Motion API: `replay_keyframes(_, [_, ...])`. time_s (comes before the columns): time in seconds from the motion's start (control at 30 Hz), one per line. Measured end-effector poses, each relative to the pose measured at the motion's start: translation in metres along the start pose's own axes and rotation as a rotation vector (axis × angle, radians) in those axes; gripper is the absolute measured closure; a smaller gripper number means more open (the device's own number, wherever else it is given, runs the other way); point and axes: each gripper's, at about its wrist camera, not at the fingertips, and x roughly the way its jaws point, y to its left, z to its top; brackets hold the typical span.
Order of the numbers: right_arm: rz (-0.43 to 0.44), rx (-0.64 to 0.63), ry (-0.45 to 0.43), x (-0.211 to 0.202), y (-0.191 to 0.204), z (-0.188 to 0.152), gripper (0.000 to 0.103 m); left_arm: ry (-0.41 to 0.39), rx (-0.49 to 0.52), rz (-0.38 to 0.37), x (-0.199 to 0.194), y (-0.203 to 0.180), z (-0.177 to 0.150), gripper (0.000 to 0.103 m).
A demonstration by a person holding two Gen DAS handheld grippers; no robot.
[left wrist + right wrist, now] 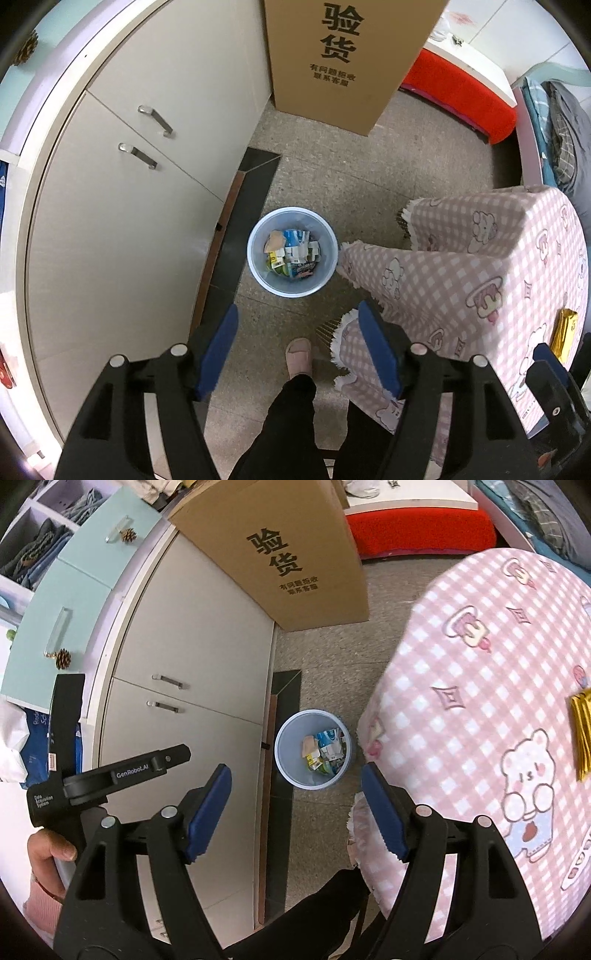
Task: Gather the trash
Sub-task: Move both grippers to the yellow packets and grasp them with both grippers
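We hang over the pale blue bin (293,252) on the floor, and it is partly filled: crumpled wrappers (293,254) in white, blue, yellow and tan lie in its bottom. From the right wrist view the same bin (291,753) sits at about twelve o'clock between our blue pads, the litter (325,751) heaped toward its three o'clock side.

Our left tongs (297,349) stand wide with nothing between them, pointing down at the floor. Our right tongs (295,808) are wide as well, and empty.

At three o'clock of the bin hangs the pink checked cloth (480,266) of the tabletop, its fringe just beside the rim. A gold foil wrapper (563,334) lies on that cloth out at the far right edge, well apart from the bin. At nine o'clock stands the white cabinet (122,206), doors closed. At twelve o'clock a tall cardboard box (343,62) rests on the floor, a red cushion (458,96) beyond it. Below us, a slippered foot (300,356).
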Motion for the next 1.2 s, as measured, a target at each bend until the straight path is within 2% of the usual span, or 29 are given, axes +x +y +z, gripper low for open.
replay_keyframes(0.17, [0.005,0.056,-0.034,-0.020,-0.034,-0.003,0.031,-0.017,0.050,-0.001,-0.009,-0.036,-0.008,0.037])
replay_keyframes(0.3, [0.003,0.141,-0.084,-0.046,-0.073,-0.009,0.031,-0.046,0.131,-0.018,-0.019,-0.080,-0.014,0.037])
replay_keyframes(0.53, [-0.050,0.418,-0.234,-0.104,-0.172,-0.030,0.031,-0.092,0.403,-0.072,-0.034,-0.205,-0.037,0.037])
replay_keyframes(0.7, [-0.071,0.595,-0.263,-0.128,-0.238,-0.056,0.031,-0.097,0.560,-0.118,-0.035,-0.290,-0.058,0.037])
replay_keyframes(0.77, [-0.048,0.652,-0.251,-0.130,-0.259,-0.062,0.031,-0.096,0.605,-0.143,-0.034,-0.320,-0.065,0.037])
replay_keyframes(0.97, [0.102,0.838,-0.227,-0.125,-0.312,-0.076,0.032,-0.087,0.700,-0.247,-0.030,-0.388,-0.079,0.037])
replay_keyframes(1.1, [0.153,0.893,-0.210,-0.117,-0.326,-0.070,0.035,-0.106,0.751,-0.228,-0.024,-0.419,-0.082,0.037])
replay_keyframes(1.2, [0.185,0.921,-0.193,-0.108,-0.339,-0.063,0.046,-0.079,0.747,-0.241,-0.014,-0.434,-0.078,0.037])
